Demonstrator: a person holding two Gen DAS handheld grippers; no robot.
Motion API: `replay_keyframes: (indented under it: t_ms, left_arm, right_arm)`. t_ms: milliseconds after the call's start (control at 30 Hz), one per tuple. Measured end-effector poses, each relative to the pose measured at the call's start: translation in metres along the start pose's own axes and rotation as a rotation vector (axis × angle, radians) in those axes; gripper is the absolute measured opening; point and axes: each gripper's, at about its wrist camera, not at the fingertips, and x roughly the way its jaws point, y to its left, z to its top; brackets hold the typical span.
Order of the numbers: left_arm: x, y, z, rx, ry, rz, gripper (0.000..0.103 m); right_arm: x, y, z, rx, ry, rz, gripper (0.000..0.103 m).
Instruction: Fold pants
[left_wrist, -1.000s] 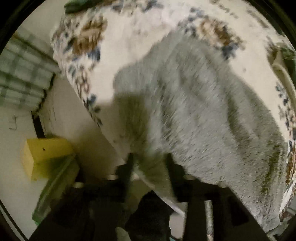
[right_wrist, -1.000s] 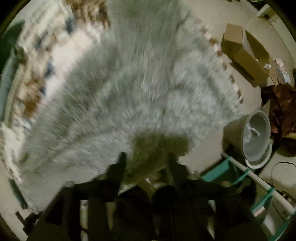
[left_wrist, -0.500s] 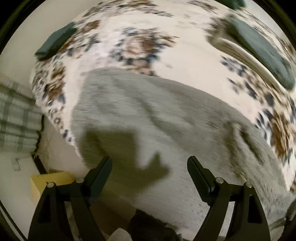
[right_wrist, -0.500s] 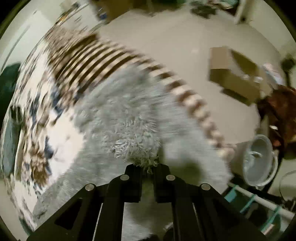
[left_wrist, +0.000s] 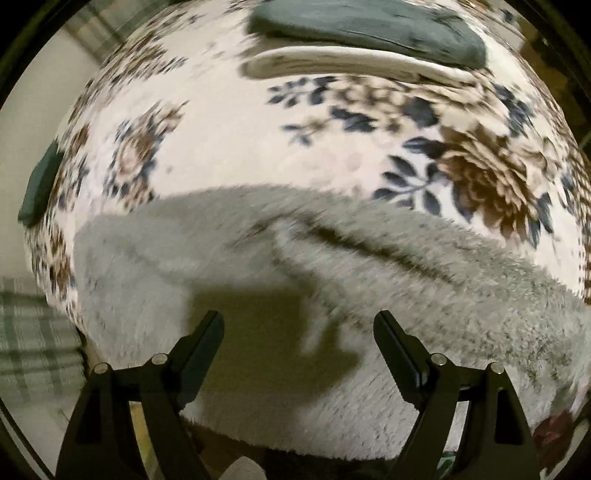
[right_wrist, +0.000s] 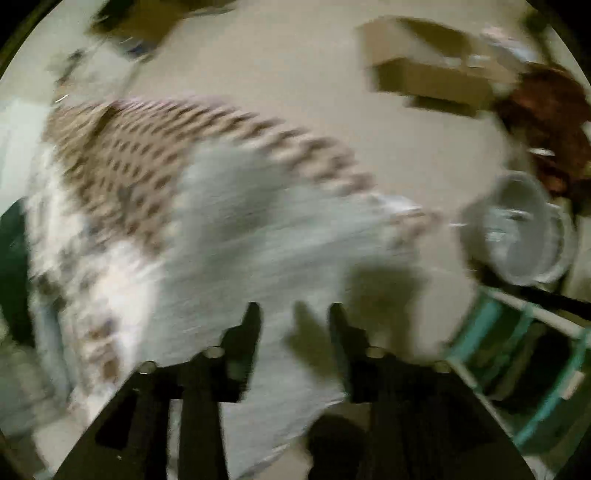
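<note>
Pants (left_wrist: 369, 295), grey and fuzzy, lie spread on my floral bedspread (left_wrist: 240, 147), one crease running across. My left gripper (left_wrist: 298, 332) hangs above them, jaws wide, nothing between. My right gripper (right_wrist: 294, 325) has just been opening, jaws apart over the blurred pants, gripping nothing. Far side: folded dark clothes (left_wrist: 369, 26). Right: bucket (right_wrist: 524, 229), box (right_wrist: 424, 70) on floor.

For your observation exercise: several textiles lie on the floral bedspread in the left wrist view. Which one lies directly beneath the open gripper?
The fluffy grey fleece pants, under the left gripper. The folded dark green garment lies at the bedspread's far edge.
</note>
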Motion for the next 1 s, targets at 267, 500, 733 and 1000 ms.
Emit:
replay_keyframes:
  t_ms: [267,500,733,1000]
  left_arm:
    - [0.024,-0.037,0.021,0.113,-0.010,0.048,0.083]
    - [0.008,-0.038,0.027,0.127,-0.057,0.037,0.083]
    - [0.008,-0.027,-0.003,0.113,0.009,0.014,0.083]
    - [0.033,-0.025,-0.037,0.113,0.108,0.025,0.083]
  right_arm:
    - [0.109,0.097,-0.020,0.038,0.270,0.055,0.009]
    - [0.081,0.122,-0.010,-0.022,0.135,0.182,0.026]
    - [0.011,0.028,-0.001,-0.037,0.043,0.124,0.054]
    - [0.055,-0.066,0.014,0.198,0.059,0.139,0.054]
